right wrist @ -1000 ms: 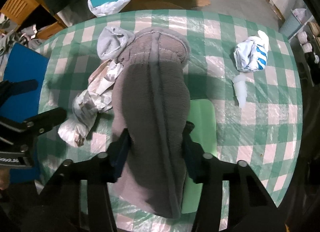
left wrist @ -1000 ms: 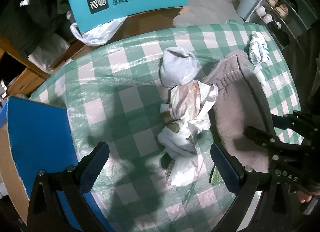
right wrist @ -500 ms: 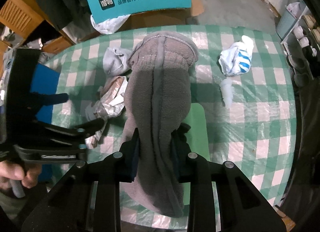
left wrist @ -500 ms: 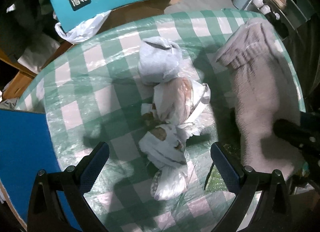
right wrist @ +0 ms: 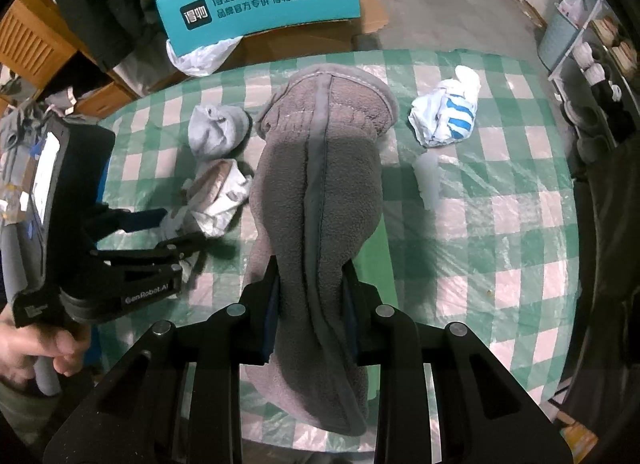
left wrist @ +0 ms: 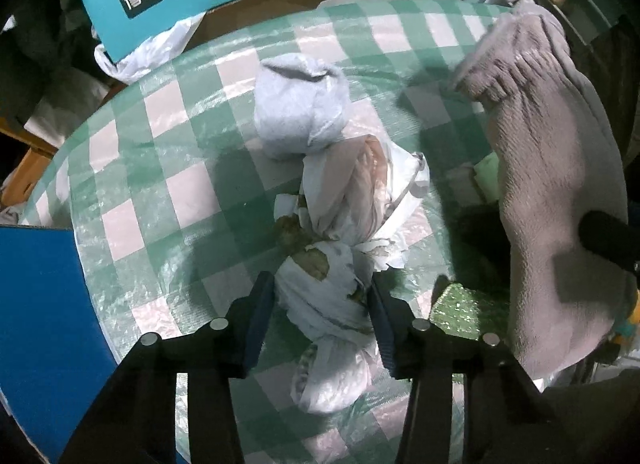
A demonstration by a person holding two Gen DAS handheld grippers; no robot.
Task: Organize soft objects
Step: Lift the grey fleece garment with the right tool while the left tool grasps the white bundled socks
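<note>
My left gripper (left wrist: 322,304) is closing on the limp bundle's (left wrist: 328,296) waist; right gripper (right wrist: 310,304) pinches the floppy sock (right wrist: 316,192) mid-length.

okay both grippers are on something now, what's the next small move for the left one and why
Probably finish the squeeze, then lift. The left gripper is closing around the white knotted bundle, which lies on the checked tablecloth. The right gripper already holds the grey fleece sock clear.

Lived-in home room, cluttered. Round table (right wrist: 500,192) under green-and-white checked cloth with clear plastic cover; teal printed cardboard box (right wrist: 260,0) on bare floor; dark coats (right wrist: 100,4) hanging; wooden furniture (right wrist: 32,40); rack of shoes (right wrist: 600,52) alongside.
</note>
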